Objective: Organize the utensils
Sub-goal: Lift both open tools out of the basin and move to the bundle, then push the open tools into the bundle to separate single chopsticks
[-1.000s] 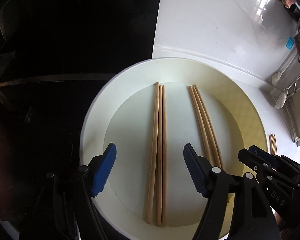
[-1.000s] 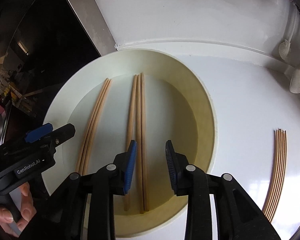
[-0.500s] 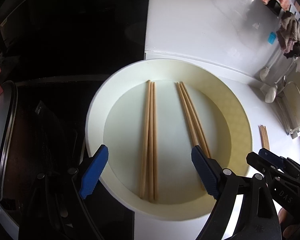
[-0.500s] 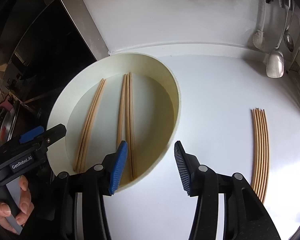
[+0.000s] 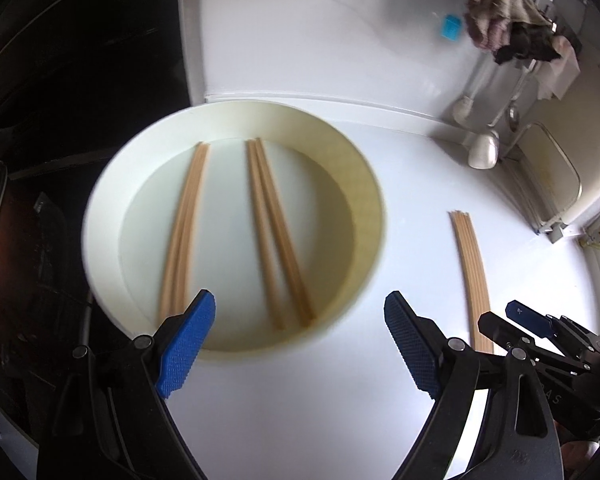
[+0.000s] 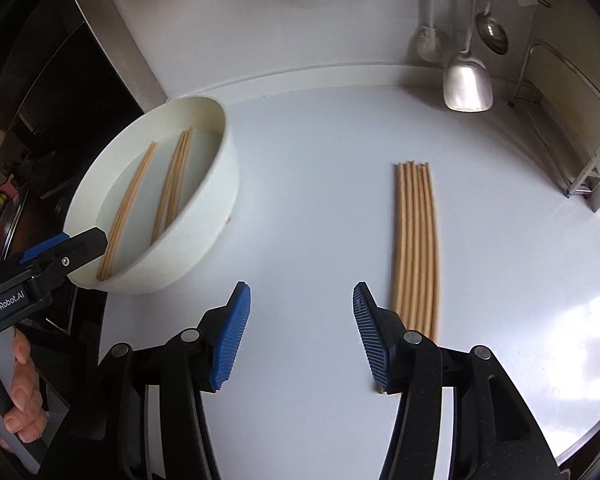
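Both grippers hang empty over the white worktop (image 6: 320, 208), the left gripper (image 5: 300, 344) wide, the right gripper (image 6: 300, 332) opening beside the row of chopsticks (image 6: 416, 240), probably to gather them, while two bunches wait in the bowl (image 6: 216, 208) near its left edge.

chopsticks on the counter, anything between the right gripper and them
Nothing visible does. The right gripper is empty, its jaws opening, over bare white counter. The row of chopsticks lies just to its right, its near end partly hidden behind the right finger. The bowl sits well off to the left.
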A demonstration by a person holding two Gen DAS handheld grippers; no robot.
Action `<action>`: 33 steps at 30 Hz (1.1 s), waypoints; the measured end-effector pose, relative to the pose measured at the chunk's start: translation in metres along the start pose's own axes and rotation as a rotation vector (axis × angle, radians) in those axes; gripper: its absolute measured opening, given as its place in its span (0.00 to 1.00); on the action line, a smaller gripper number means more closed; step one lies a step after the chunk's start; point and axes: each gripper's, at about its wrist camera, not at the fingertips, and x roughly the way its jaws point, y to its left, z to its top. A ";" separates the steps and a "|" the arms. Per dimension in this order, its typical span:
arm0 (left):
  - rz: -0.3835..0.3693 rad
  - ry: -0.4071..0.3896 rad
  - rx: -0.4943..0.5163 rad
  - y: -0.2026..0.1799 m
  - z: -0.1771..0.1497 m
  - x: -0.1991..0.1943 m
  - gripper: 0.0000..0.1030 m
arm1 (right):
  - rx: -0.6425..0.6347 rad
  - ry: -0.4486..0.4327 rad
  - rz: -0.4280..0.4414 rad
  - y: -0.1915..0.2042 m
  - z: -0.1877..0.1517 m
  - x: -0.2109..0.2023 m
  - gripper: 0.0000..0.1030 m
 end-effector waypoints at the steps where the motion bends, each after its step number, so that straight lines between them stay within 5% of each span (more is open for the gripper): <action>1: -0.004 0.002 0.002 -0.011 -0.003 -0.001 0.82 | 0.003 -0.005 -0.007 -0.011 -0.003 -0.004 0.51; 14: 0.018 0.012 -0.032 -0.116 -0.042 0.009 0.87 | 0.013 -0.017 -0.012 -0.130 -0.042 -0.008 0.55; 33: 0.012 -0.010 0.027 -0.121 -0.050 0.070 0.87 | 0.072 -0.084 -0.064 -0.127 -0.030 0.056 0.55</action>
